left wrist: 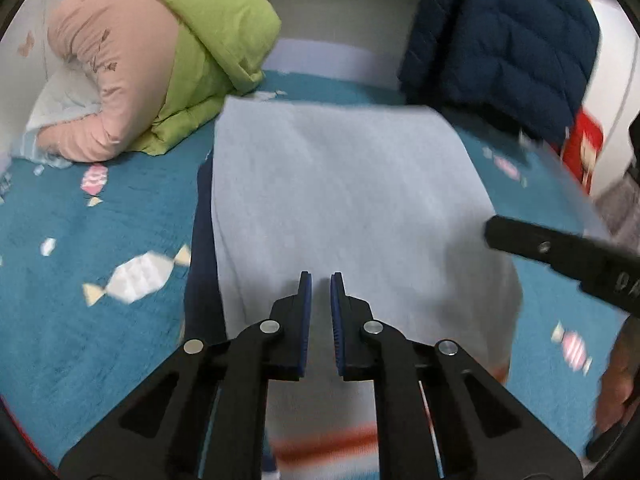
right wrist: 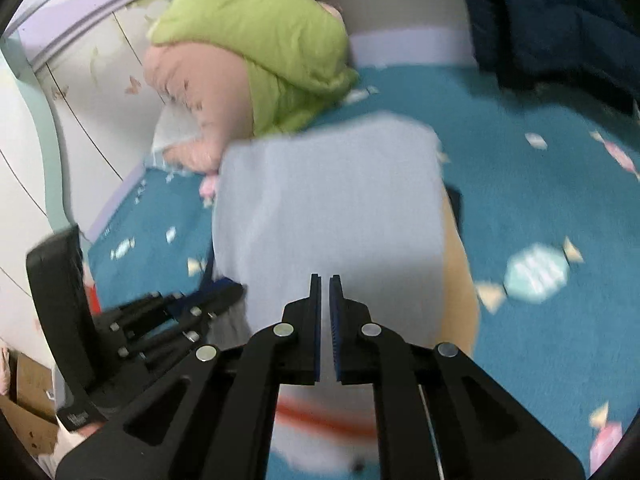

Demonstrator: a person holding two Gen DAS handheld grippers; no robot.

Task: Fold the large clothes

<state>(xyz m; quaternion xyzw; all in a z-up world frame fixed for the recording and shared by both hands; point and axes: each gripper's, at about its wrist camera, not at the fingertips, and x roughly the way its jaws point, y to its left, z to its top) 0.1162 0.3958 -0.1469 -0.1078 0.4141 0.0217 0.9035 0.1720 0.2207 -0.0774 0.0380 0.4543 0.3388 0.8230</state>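
1. Lying flat on the teal bedspread (left wrist: 100,340): one pale blue garment (left wrist: 340,184), folded into a rectangle, long axis running from the grippers toward the headboard (left wrist: 332,4).
2. Showing red stripes at its near end, a dark blue layer along its left edge.
3. Hovering over the near end: left gripper (left wrist: 320,280), jaws slightly apart, holding nothing.
4. Same for right gripper (right wrist: 325,280): narrow gap, nothing clamped.
5. Piled beyond: one green quilt (left wrist: 208,32), one pink pillow (left wrist: 120,68), one navy jacket (left wrist: 500,40).
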